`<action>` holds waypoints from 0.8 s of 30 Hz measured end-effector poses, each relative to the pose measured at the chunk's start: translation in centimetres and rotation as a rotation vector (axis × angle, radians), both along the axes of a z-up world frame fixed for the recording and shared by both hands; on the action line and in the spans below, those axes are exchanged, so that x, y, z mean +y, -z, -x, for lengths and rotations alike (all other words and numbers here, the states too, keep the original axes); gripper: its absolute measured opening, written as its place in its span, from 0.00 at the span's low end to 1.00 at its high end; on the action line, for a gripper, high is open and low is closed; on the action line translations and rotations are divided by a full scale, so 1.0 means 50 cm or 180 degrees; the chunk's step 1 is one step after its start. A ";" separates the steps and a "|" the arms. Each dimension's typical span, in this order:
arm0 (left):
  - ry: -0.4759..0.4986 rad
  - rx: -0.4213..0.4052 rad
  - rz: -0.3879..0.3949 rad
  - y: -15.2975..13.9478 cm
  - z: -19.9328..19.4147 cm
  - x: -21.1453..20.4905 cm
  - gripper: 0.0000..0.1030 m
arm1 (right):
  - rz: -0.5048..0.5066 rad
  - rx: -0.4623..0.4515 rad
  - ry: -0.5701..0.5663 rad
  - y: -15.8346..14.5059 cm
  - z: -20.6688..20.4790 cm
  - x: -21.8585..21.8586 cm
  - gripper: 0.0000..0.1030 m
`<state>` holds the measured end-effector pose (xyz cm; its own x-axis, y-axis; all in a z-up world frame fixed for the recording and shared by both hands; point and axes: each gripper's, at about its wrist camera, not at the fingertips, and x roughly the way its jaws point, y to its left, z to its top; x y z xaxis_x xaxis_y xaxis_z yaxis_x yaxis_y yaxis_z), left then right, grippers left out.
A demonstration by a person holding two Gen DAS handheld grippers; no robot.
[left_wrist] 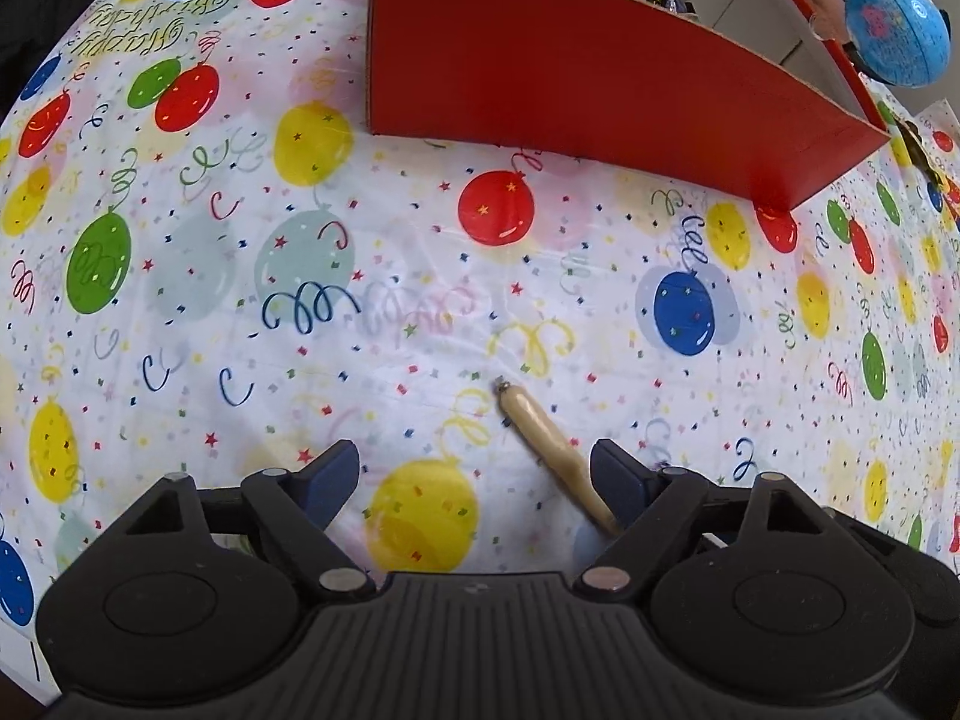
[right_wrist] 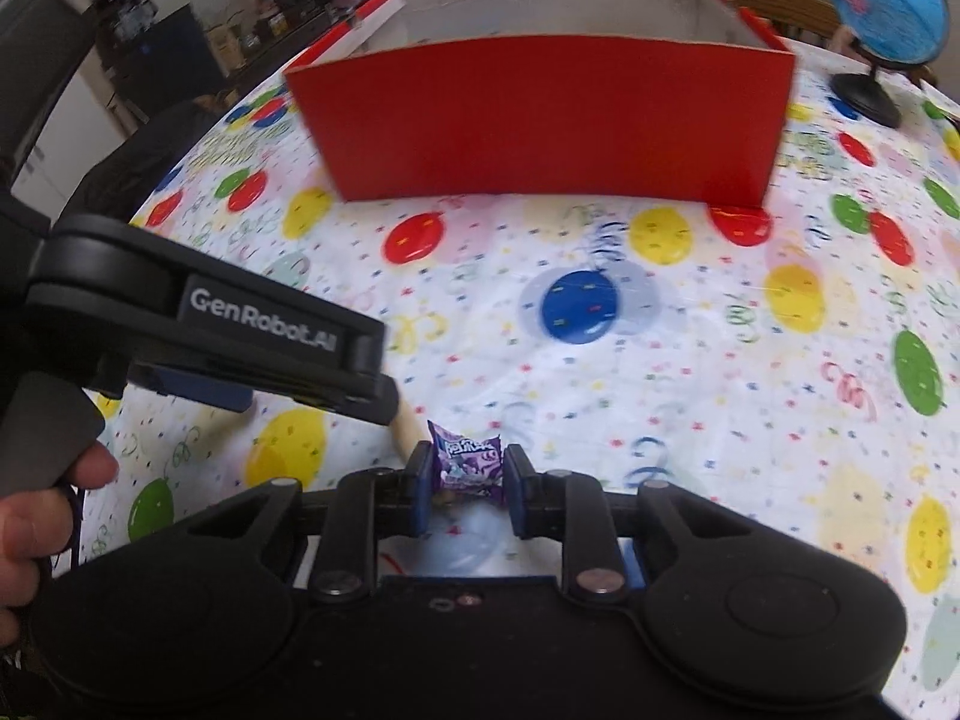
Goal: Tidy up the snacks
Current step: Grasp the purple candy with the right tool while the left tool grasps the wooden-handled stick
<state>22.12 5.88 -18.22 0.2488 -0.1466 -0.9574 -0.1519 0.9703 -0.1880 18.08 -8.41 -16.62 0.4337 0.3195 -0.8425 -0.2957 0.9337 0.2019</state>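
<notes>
Between our right gripper's (right_wrist: 467, 483) pads we pinch a purple candy (right_wrist: 466, 461) just above the tablecloth (right_wrist: 690, 360) — it could slip before reaching the red box (right_wrist: 540, 120), while our left gripper (left_wrist: 474, 474) hangs open astride a sausage stick (left_wrist: 549, 441).

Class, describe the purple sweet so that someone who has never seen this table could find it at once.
Start at the big red box on the balloon-print tablecloth, then come toward the camera past the blue balloon. There the right gripper is shut on the purple sweet. It is a small crinkled wrapper with white lettering, unlike the plain tan sausage stick beside it.
</notes>
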 end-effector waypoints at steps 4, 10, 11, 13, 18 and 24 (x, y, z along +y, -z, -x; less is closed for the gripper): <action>0.0092 0.0017 -0.0058 -0.005 -0.010 -0.031 0.71 | -0.0036 -0.0049 0.0169 -0.009 0.000 -0.031 0.22; 0.0184 0.0121 -0.0182 0.010 -0.017 -0.070 0.57 | -0.0052 -0.0076 0.0331 -0.012 0.000 -0.067 0.22; 0.0182 0.0104 -0.0215 0.010 -0.017 -0.074 0.56 | -0.0056 -0.0078 0.0352 -0.012 0.001 -0.072 0.22; 0.0193 0.0075 -0.0277 0.010 -0.019 -0.083 0.54 | -0.0060 -0.0080 0.0380 -0.012 0.002 -0.079 0.22; 0.0351 -0.0032 -0.0584 0.008 -0.020 -0.108 0.33 | -0.0046 -0.0116 0.0402 -0.017 0.006 -0.086 0.22; 0.0328 -0.0047 -0.0435 0.004 -0.027 -0.077 0.11 | -0.0060 -0.0163 0.0410 -0.021 0.008 -0.085 0.22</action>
<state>23.44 2.01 -18.43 0.2534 -0.0407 -0.9665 -0.0486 0.9973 -0.0547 17.70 -12.68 -15.56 0.5144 0.2739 -0.8126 -0.1838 0.9608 0.2075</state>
